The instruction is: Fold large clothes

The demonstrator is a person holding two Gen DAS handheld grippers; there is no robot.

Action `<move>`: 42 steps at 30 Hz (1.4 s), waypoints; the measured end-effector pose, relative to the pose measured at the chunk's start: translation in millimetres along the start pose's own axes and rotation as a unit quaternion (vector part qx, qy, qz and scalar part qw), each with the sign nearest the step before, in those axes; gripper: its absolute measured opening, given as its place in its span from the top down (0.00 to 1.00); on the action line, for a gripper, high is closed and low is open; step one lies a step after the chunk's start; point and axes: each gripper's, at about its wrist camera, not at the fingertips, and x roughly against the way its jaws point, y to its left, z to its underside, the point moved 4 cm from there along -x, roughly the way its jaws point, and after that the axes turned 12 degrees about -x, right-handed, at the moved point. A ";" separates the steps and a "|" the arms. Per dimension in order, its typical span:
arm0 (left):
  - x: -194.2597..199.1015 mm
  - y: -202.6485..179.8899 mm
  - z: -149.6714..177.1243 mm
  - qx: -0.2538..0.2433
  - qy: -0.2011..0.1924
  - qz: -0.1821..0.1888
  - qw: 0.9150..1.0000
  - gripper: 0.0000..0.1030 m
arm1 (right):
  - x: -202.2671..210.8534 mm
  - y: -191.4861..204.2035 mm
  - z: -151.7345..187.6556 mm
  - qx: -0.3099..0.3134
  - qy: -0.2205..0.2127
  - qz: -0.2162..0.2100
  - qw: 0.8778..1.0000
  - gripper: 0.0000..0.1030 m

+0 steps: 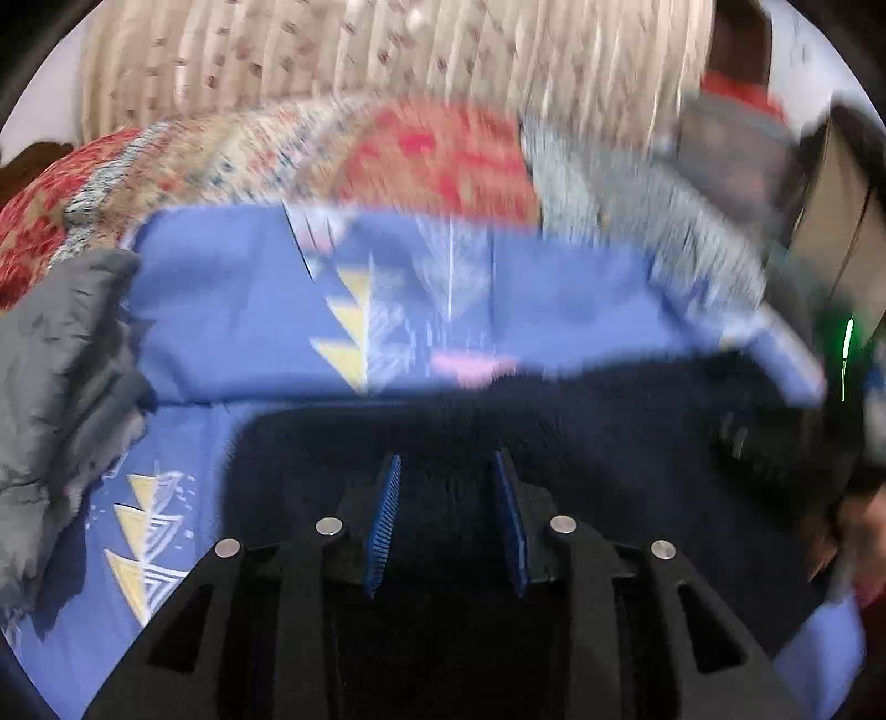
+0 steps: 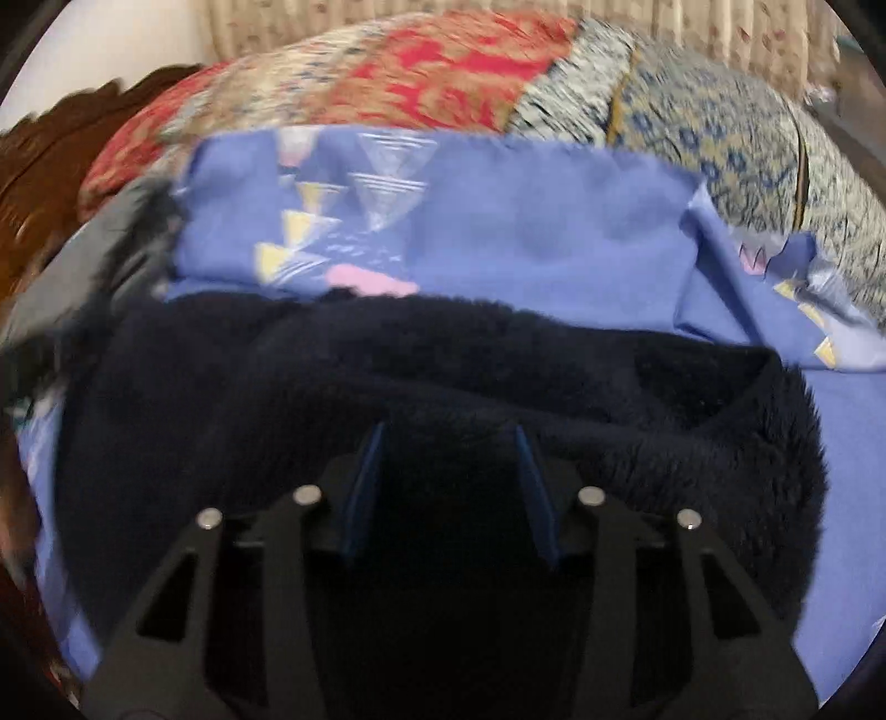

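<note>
A bed carries everything, covered by a periwinkle-blue bedsheet [image 2: 554,232] printed with yellow and white triangles. Along its far edge lies a patchwork quilt [image 2: 443,72] in red, beige and grey-blue blocks, bunched into a long mound, with a pleated cream curtain [image 1: 387,50] hanging behind it.

The task's thing, a dark navy fleece garment [image 2: 498,365], lies spread across the near half of the bed, on top of the sheet. Its pile is fluffy, and a raised fold runs across it from left to right.

A crumpled grey garment [image 1: 61,360] sits at the bed's left edge, just beside the navy fleece. The left wrist view shows it large and clear; the right wrist view catches only a blurred grey sliver of it.

The right wrist view alone shows dark carved wood [image 2: 66,144] past the bed's far-left corner, and the grey-blue end of the quilt in full. The left wrist view alone shows a pale box-like object and a green light streak [image 1: 847,343] at the right, both heavily blurred.

The left hand-held gripper [image 1: 449,515] hovers low over the fleece, its blue-padded fingers parted with dark fabric visible between them. The right hand-held gripper [image 2: 448,487] is likewise spread wide above the fleece, clamping nothing.
</note>
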 end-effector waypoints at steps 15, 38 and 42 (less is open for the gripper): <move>-71.1 2.0 18.4 -0.048 0.038 -0.105 0.993 0.44 | -24.3 -20.1 1.4 -0.069 -0.027 0.015 0.997 0.52; 166.8 -92.4 233.5 0.057 0.133 -0.070 0.987 0.20 | 198.3 23.8 347.8 -0.131 -0.060 0.058 0.988 0.19; 177.0 -100.9 259.1 0.058 0.145 -0.078 0.985 0.20 | 198.7 41.9 367.0 -0.108 -0.047 0.054 0.992 0.19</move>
